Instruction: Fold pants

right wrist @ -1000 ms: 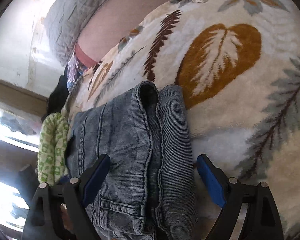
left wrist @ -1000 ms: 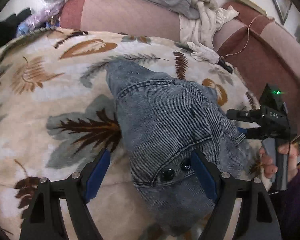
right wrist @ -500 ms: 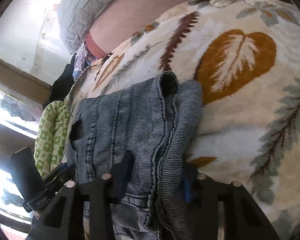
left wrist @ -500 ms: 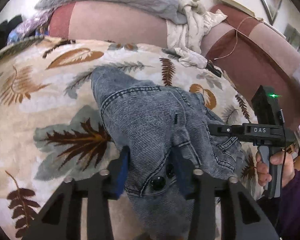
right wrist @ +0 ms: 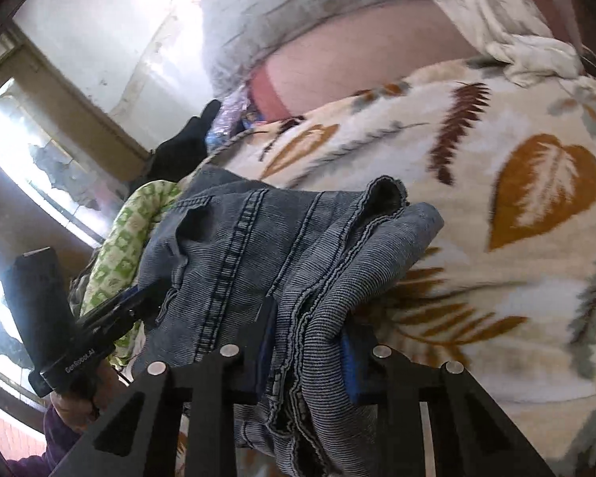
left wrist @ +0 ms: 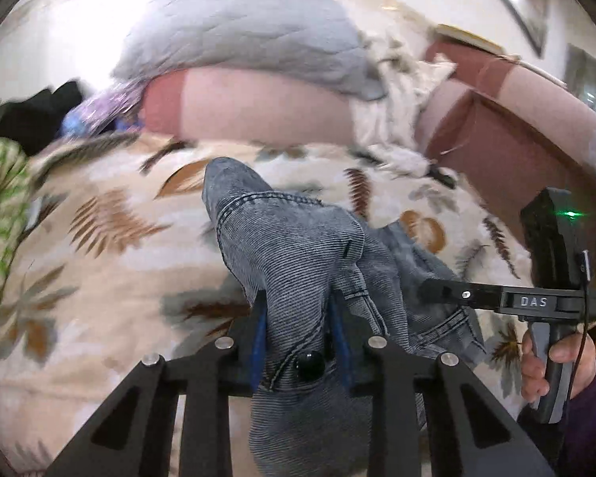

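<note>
The denim pants [left wrist: 294, 254] lay bunched on a leaf-print blanket [left wrist: 99, 262], their waist end raised off it. The left gripper [left wrist: 300, 334] had its blue-padded jaws closing on a fold of the waistband beside a black button [left wrist: 310, 361]. The right gripper [right wrist: 306, 342] was closing too, its pads pinching a gathered ridge of seamed denim. Behind lay a grey quilt [left wrist: 238, 28] on a pink bolster [left wrist: 258, 107], and a green-patterned cloth [right wrist: 127, 246] near the pants.

I'm working in a home. A leaf-print blanket [left wrist: 99, 238] covers a sofa [left wrist: 516, 151] strewn with pillows and laundry.
</note>
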